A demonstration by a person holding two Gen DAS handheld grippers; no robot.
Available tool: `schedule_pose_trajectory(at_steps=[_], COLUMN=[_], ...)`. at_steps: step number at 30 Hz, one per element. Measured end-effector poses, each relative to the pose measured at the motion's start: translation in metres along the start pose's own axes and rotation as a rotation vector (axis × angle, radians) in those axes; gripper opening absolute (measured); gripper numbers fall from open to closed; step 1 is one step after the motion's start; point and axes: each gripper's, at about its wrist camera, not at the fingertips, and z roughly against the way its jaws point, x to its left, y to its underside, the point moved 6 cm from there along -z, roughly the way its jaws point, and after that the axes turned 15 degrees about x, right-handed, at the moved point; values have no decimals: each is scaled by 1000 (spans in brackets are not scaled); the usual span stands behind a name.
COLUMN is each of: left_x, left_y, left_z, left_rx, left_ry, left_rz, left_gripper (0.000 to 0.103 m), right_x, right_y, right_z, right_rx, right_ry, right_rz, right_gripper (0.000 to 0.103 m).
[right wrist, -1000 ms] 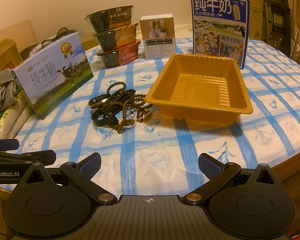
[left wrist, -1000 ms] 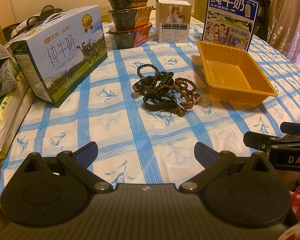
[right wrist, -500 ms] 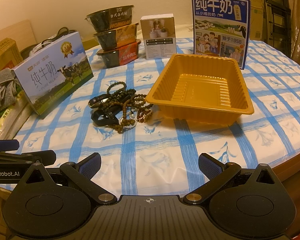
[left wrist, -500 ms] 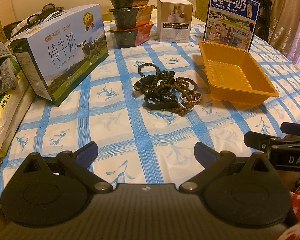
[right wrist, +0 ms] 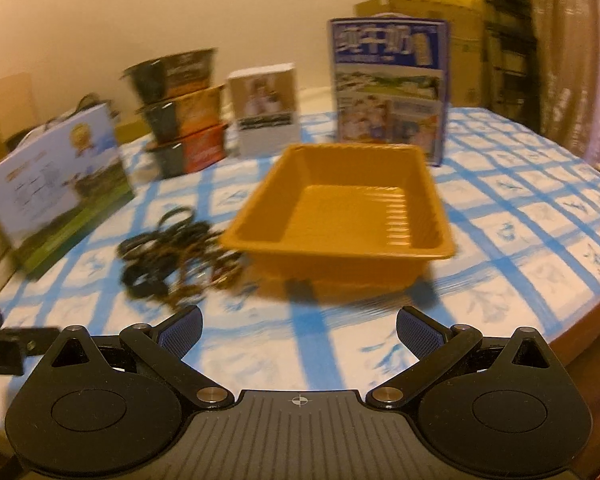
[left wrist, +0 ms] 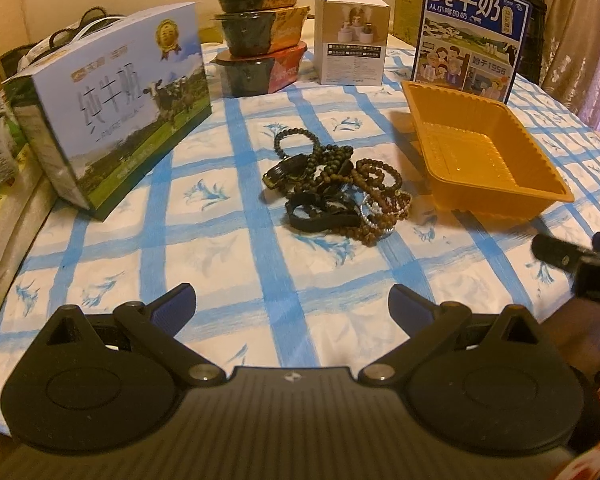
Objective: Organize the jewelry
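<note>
Your right gripper [right wrist: 298, 326] has pushed forward and swung since half a second ago: its view is now smeared with motion, and the tray [right wrist: 340, 218] sits larger and nearer to centre than before. Your left gripper [left wrist: 290, 302] has barely shifted, and the table [left wrist: 228, 272] looks the same from it. Both grippers hang above the near edge with fingers spread wide and nothing between them.

From your left view, the jewelry [left wrist: 332, 192] lies in one tangled heap mid-table: dark bead bracelets, brown bead strands and a black band, all on the checked cloth. The tray [left wrist: 484, 152] stands just right of the heap, apart from it, and holds nothing you can see.

On the left stands a milk box [left wrist: 116, 116]. At the far side are stacked bowls [left wrist: 260, 28], a small carton [left wrist: 352, 40] and an upright blue milk box [left wrist: 472, 36] behind the tray.

Your right gripper's tip [left wrist: 572, 260] shows at the right edge of the left view.
</note>
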Motion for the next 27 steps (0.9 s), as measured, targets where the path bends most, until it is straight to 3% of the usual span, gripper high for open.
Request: schedule_pose_trajectory(at_steps=[9, 15, 16, 17, 19, 24, 27], left_x=[-25, -42, -45, -47, -50, -51, -49], left_y=[-25, -41, -44, -47, -54, -67, -67], left_z=[-36, -58, -61, -63, -69, -75, -80], left_rx=[-12, -34, -43, -52, -71, -118, -127], left_ry=[41, 37, 36, 35, 28, 34, 33], left_rz=[-43, -76, -80, -83, -81, -55, -40], left_gripper=[102, 102, 102, 102, 102, 102, 102], right_x=[-64, -88, -92, -94, -100, -112, -111], right_y=[-21, -34, -37, -39, -45, -55, -60], right_z=[-14, -38, -43, -48, -61, -77, -84], right_rx=[-178, -209, -216, -230, -215, -233, -245], right_ry=[89, 140, 146, 145, 137, 132, 135], right_rz=[-176, -225, -229, -232, -243, -298, -286], right_gripper=[103, 103, 99, 83, 68, 67, 57])
